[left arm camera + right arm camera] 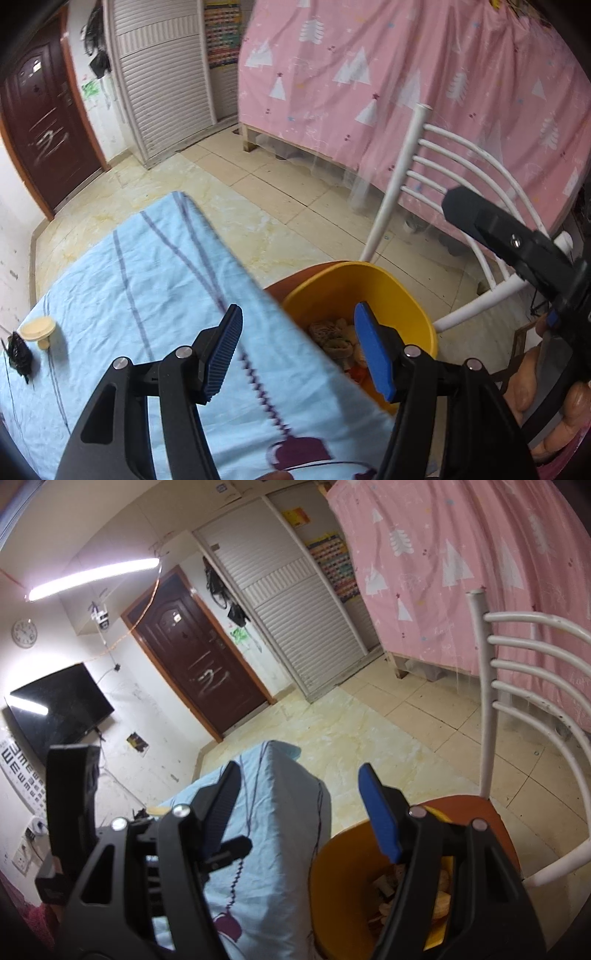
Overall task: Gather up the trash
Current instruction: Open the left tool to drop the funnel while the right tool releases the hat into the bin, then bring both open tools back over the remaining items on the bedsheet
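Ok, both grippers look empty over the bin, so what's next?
Probably swing the left gripper back left toward the black scrap beside the cream cap on the blue cloth. Its jaws are open and empty; the yellow bin already holds trash.

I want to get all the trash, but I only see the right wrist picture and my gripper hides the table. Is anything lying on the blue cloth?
Observer: Yes. The left wrist view shows a cream round piece on the blue cloth, at the left of the picture.
Operator: Just that one?
Observer: No, a black crumpled thing lies close beside it. I cannot tell what it is.
Operator: Is the left gripper carrying something?
Observer: No. The left gripper is open, with nothing between its pads.
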A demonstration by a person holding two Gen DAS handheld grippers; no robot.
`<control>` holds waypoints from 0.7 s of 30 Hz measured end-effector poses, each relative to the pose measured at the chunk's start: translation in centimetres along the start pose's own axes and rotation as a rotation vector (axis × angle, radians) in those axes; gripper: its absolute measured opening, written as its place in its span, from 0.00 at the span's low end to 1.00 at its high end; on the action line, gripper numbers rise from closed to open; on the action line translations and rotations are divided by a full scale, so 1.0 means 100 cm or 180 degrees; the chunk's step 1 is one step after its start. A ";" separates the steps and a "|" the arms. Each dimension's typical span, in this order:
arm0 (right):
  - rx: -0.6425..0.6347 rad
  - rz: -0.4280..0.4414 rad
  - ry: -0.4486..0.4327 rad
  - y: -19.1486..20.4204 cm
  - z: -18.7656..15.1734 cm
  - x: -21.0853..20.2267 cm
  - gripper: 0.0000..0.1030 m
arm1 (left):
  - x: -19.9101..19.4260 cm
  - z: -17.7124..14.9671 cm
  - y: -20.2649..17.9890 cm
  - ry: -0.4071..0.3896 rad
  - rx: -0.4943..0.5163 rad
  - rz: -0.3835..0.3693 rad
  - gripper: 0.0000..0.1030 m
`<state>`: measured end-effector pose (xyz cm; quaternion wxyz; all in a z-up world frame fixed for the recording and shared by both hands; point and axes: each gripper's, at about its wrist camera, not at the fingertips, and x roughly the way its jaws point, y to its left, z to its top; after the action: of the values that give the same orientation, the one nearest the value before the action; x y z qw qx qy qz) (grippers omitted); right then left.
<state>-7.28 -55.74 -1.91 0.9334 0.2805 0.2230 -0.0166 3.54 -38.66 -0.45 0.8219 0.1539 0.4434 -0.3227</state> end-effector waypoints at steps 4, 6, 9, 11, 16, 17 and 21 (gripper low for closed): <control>-0.0117 0.0044 0.0108 0.024 -0.006 0.017 0.68 | -0.007 -0.004 0.030 -0.0046 -0.0137 0.0078 0.53; -0.0153 0.0068 0.0152 0.031 -0.007 0.023 0.68 | -0.010 -0.006 0.047 -0.0060 -0.0213 0.0122 0.53; -0.0228 0.0112 0.0223 0.048 -0.007 0.036 0.68 | -0.015 -0.010 0.068 -0.0093 -0.0305 0.0181 0.53; -0.0291 0.0141 0.0282 0.061 -0.010 0.045 0.68 | -0.021 -0.013 0.085 -0.0132 -0.0389 0.0207 0.53; -0.0459 0.0221 0.0398 0.096 -0.015 0.063 0.68 | -0.035 -0.021 0.121 -0.0213 -0.0527 0.0309 0.53; -0.0488 0.0239 0.0423 0.103 -0.017 0.067 0.68 | -0.037 -0.022 0.129 -0.0224 -0.0560 0.0332 0.53; -0.0585 0.0287 0.0521 0.127 -0.021 0.084 0.68 | -0.045 -0.030 0.161 -0.0253 -0.0678 0.0426 0.53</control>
<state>1.43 -43.17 -0.50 0.9337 0.2040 0.2862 0.0689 10.57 -23.29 1.08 0.8702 0.0822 0.4309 -0.2241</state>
